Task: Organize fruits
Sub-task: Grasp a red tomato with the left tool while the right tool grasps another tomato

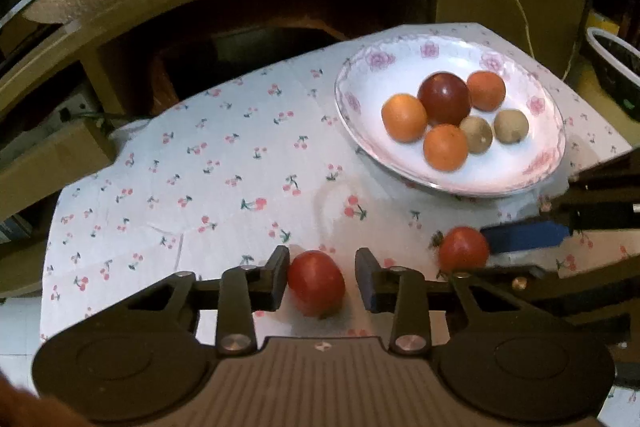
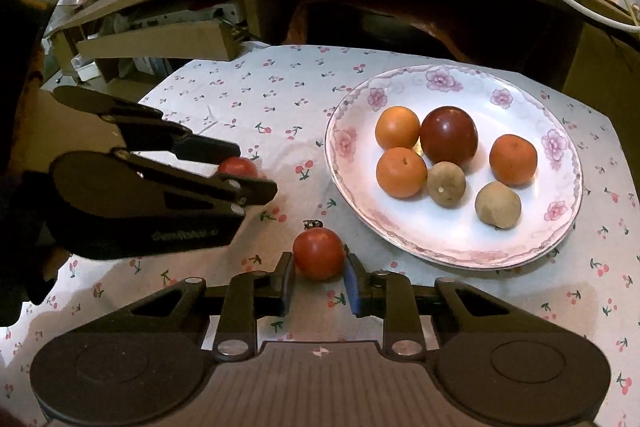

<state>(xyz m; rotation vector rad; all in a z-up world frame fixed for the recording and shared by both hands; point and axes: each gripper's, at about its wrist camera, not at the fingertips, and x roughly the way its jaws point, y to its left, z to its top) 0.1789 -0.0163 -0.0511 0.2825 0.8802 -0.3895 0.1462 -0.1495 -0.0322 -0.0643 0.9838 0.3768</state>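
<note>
Red fruit lies on the bench between the left claw's wide jaws; the right claw narrowly brackets another red fruit. Next, I'd say: close, lift, carry to the plate.

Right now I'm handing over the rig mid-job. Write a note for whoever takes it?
Left gripper: open, fingers either side of a red fruit on the tablecloth, one finger touching.
Right gripper: fingers close around the second red fruit; grip not confirmed.
Done: plate holds three orange fruits, one dark red, two brown.
Left: move both red fruits onto the plate.
</note>
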